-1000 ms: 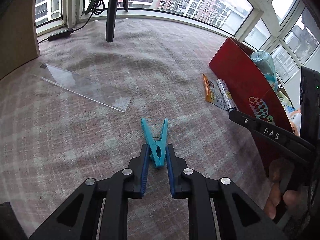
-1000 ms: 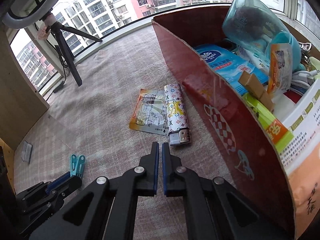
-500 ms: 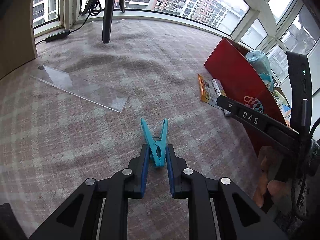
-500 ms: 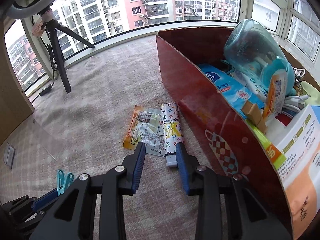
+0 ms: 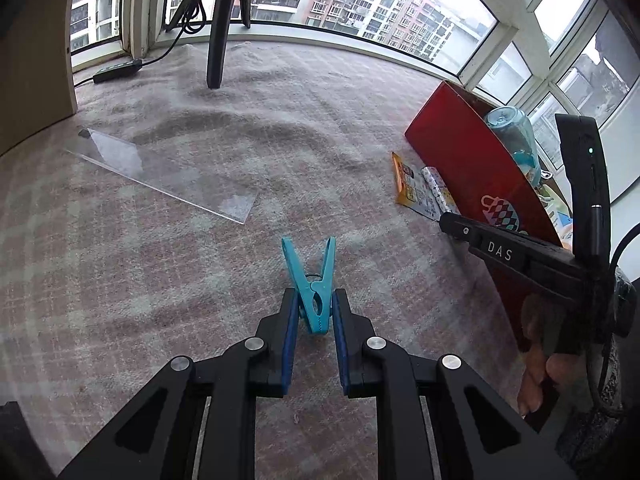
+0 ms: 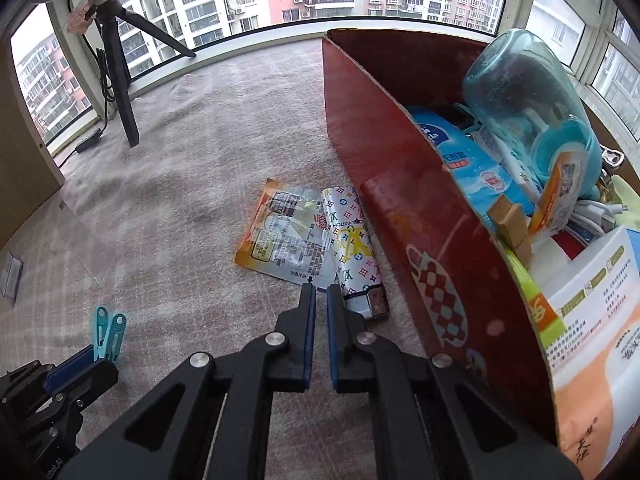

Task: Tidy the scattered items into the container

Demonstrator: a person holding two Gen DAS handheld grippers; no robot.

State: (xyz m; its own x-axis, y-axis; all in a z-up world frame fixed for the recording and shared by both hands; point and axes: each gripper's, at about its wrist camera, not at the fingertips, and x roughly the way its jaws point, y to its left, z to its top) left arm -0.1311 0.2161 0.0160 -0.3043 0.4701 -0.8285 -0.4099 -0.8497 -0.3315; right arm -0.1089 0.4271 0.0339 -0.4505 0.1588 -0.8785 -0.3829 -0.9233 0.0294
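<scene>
The tall red cardboard box (image 6: 404,200), already crammed with packets and a blue plastic jar (image 6: 524,108), fills the right wrist view from one to five o'clock. On the pinkish checked carpet (image 5: 160,260) just beside its wall lie an orange-edged foil sachet (image 6: 286,236) and a silver patterned lighter (image 6: 352,256), touching each other. The right gripper (image 6: 321,300) hovers at the sachet's near corner, jaws nearly together with a slim gap and nothing between them; a pinch there could catch the lighter too or slide the flat foil away. The left gripper (image 5: 314,312) clamps the small teal plastic clothespin (image 5: 312,284), splayed towards twelve o'clock; a grip at its tail may let it pivot loose.
</scene>
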